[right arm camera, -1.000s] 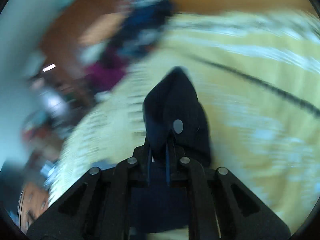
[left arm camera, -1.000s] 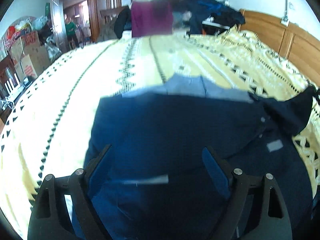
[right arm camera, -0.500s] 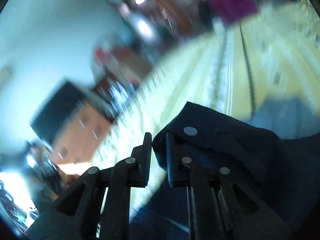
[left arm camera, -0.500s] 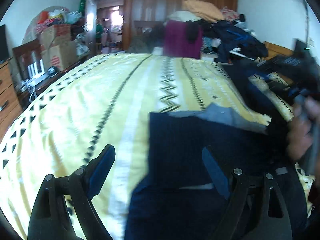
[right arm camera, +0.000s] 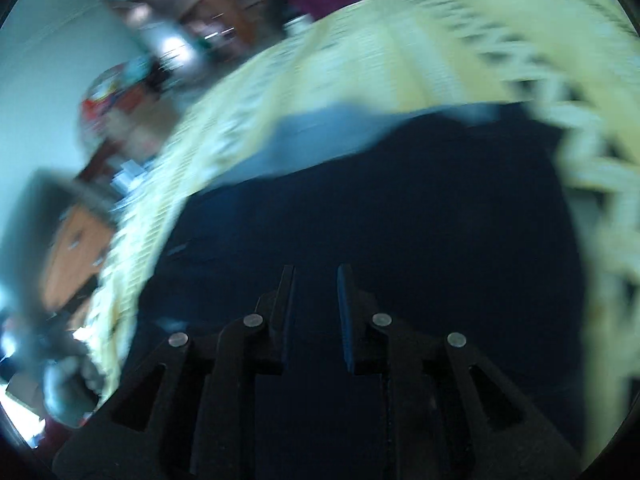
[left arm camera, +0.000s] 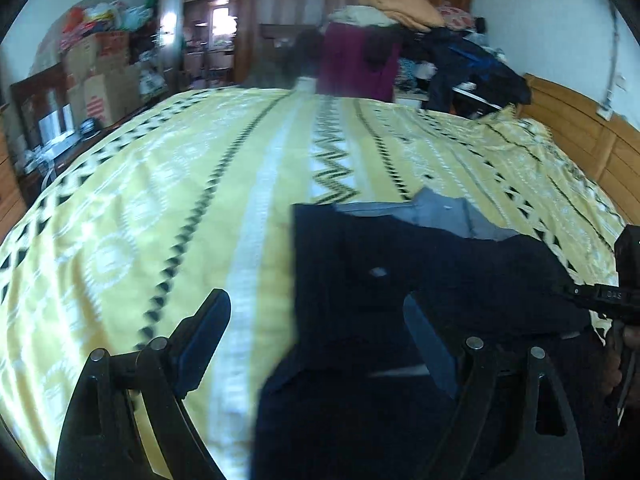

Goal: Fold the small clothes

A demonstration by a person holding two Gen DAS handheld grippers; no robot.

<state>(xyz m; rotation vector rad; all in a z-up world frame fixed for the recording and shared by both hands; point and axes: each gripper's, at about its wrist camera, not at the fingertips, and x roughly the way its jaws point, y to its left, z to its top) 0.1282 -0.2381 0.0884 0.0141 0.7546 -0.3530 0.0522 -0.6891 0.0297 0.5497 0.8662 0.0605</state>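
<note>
Left gripper (left arm camera: 316, 320): fingers spread wide, empty, straddling the left edge of the garment.
Right gripper (right arm camera: 316, 292): narrow gap, nothing between the fingers, directly above the cloth.
Dark navy fabric garment (left arm camera: 420, 280): one, flat on the bed, just ahead of both grippers; grey lining at its far edge.
Yellow patterned bedspread (left arm camera: 180, 200): beneath.
Heaped clothes pile (left arm camera: 420, 52): far end.
</note>
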